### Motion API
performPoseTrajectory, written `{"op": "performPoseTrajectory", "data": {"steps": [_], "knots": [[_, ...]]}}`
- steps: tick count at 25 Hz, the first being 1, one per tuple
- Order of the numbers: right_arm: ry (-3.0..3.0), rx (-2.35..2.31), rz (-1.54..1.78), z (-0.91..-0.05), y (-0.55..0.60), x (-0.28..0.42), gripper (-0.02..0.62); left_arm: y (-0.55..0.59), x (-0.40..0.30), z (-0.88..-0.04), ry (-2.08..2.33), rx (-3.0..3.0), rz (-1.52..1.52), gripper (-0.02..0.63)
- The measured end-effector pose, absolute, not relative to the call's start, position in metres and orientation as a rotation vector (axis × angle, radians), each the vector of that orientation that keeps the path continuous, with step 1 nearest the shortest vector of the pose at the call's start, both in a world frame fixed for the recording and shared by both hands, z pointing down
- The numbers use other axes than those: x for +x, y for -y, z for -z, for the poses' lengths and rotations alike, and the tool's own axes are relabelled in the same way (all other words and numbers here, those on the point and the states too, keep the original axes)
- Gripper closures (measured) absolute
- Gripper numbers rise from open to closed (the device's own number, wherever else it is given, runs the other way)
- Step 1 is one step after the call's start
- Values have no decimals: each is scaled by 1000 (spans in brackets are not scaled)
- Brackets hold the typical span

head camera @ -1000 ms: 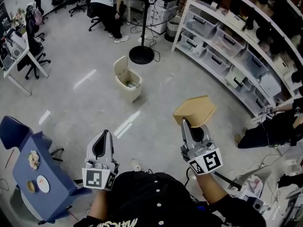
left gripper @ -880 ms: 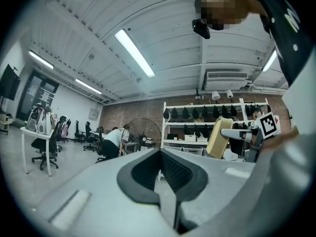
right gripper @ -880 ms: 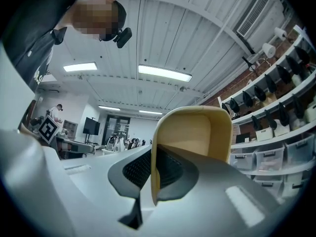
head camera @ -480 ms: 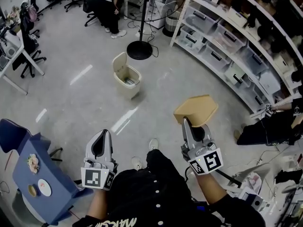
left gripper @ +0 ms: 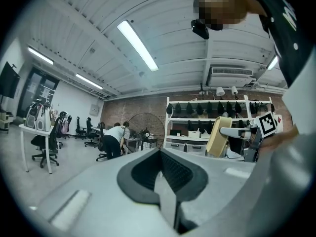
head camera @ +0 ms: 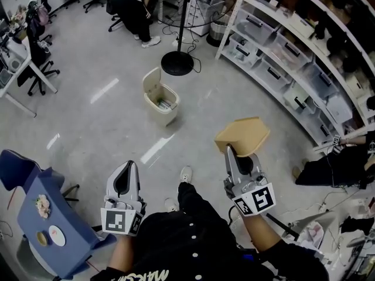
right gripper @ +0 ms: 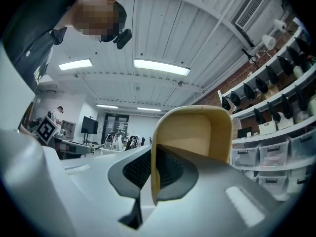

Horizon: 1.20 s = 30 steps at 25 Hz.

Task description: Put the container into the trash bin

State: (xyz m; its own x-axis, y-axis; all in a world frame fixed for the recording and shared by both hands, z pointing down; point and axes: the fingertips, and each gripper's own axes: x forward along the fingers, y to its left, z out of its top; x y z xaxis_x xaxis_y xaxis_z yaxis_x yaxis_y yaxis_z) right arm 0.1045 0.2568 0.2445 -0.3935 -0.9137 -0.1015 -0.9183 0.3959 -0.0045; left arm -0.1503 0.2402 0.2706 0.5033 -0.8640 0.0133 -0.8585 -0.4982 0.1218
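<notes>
A tan, shallow container point(head camera: 242, 136) is held in the air by its rim in my right gripper point(head camera: 231, 152), which is shut on it. From the right gripper view the container point(right gripper: 195, 134) stands upright between the jaws, its hollow side facing the camera. A beige trash bin point(head camera: 159, 97) with its lid raised stands on the floor ahead and to the left, with something inside. My left gripper point(head camera: 126, 168) hangs low at the left, shut and empty. In the left gripper view its jaws point(left gripper: 161, 167) are closed, and the container point(left gripper: 218, 136) shows at the right.
White shelving point(head camera: 293, 51) with storage boxes runs along the right. A standing fan's round base point(head camera: 177, 63) sits just behind the bin. A blue table point(head camera: 44, 215) is at the lower left. A person point(head camera: 130, 7) bends over at the back, near office chairs point(head camera: 36, 45).
The view has shifted slightly as I walk; one foot has come forward under me. The bin sits a little nearer. Both grippers hold the same pose.
</notes>
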Motion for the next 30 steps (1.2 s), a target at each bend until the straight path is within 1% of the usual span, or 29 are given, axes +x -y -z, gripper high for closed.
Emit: {"op": "performPoseTrajectory", "data": {"steps": [15, 21, 30], "knots": [[-2573, -1647, -53, -249, -153, 129, 571, -146, -116, -266, 1514, 2600, 94, 606], [-2578, -1612, -48, -249, -116, 146, 571, -116, -102, -273, 1547, 2616, 11, 606], [-2598, -1528, -55, -243, -62, 168, 571, -71, -72, -257, 1612, 2591, 43, 606]]}}
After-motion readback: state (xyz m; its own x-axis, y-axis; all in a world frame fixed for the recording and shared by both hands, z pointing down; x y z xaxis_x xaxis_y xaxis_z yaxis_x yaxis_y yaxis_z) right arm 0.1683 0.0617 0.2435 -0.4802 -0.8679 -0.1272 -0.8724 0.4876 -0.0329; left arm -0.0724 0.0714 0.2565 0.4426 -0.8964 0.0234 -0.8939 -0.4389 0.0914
